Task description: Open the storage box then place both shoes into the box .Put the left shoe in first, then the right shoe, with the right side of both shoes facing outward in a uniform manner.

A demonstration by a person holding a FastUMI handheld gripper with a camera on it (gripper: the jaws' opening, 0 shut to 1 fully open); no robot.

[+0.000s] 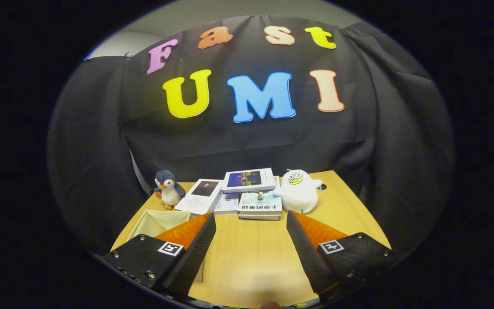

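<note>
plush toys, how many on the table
2. A penguin stands at the left end of the book pile, a white duck at its right end. Both are beyond the open tool. More may be hidden.

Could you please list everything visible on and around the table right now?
table: one, light wood, under everything.
storage box: one, cream fabric, open-topped, partly behind the left finger.
penguin plush: one, grey-blue and white, at the far edge, beside the books.
books: several, mostly white covers, stacked and overlapping at the far edge, beyond the fingers.
duck plush: one, white with yellow beak, beside the books.
gripper: one, fingers wide apart over bare table, holding nothing.
</note>
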